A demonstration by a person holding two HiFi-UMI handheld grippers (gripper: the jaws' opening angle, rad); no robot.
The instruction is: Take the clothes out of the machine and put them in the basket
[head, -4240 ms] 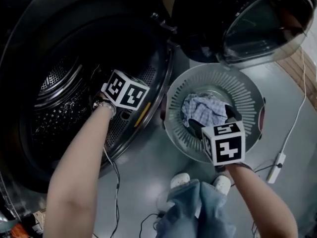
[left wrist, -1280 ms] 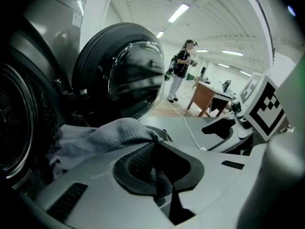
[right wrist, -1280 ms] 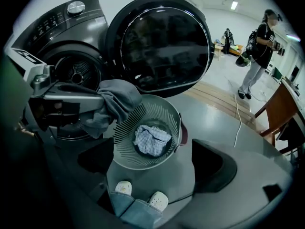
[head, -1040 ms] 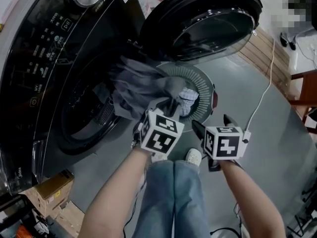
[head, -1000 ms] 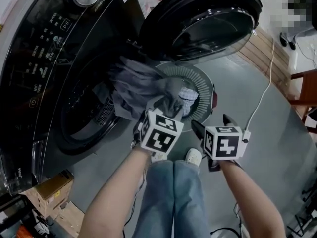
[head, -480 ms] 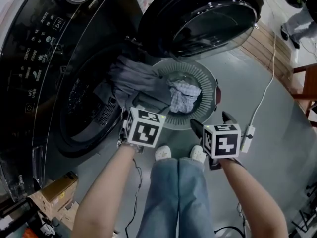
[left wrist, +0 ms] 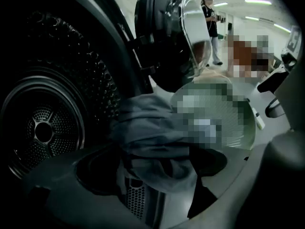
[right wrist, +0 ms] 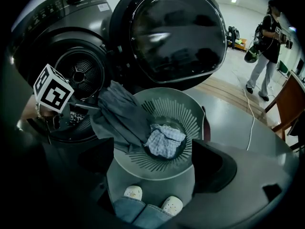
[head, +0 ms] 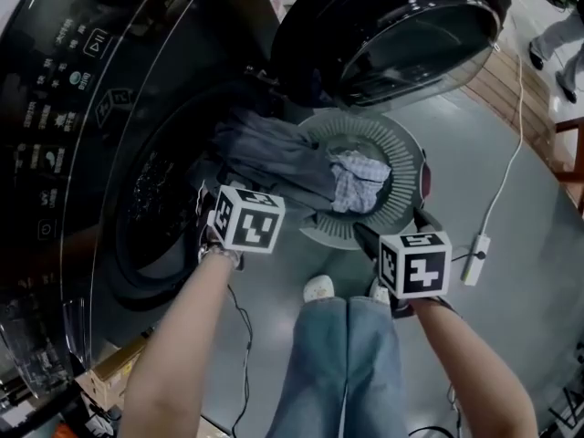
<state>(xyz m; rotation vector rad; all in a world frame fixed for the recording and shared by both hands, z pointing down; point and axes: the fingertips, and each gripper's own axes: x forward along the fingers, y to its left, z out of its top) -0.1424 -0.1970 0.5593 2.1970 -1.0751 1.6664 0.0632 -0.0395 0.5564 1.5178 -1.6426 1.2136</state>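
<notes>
Grey garment (head: 274, 158): a soft, creased cloth draped from the machine's round opening at centre left across to the rim of the basket (head: 406, 153). It is only partly delivered, with one end still on the door sill. A checked cloth (head: 360, 179), crumpled and pale, already lies in the basket's bottom. The basket is a round plastic tub with slotted, ribbed walls, at centre frame below the domed glossy door (head: 401, 35).

The perforated metal drum (left wrist: 43, 128) shows no further clothing in its visible part, so probably only this garment is left to move.

Left gripper (left wrist: 159, 180): jaws just opened and released, with the garment's fold ahead of them and unpinched. Right gripper (head: 394, 231): jaws spread and empty, above the basket's near edge.
</notes>
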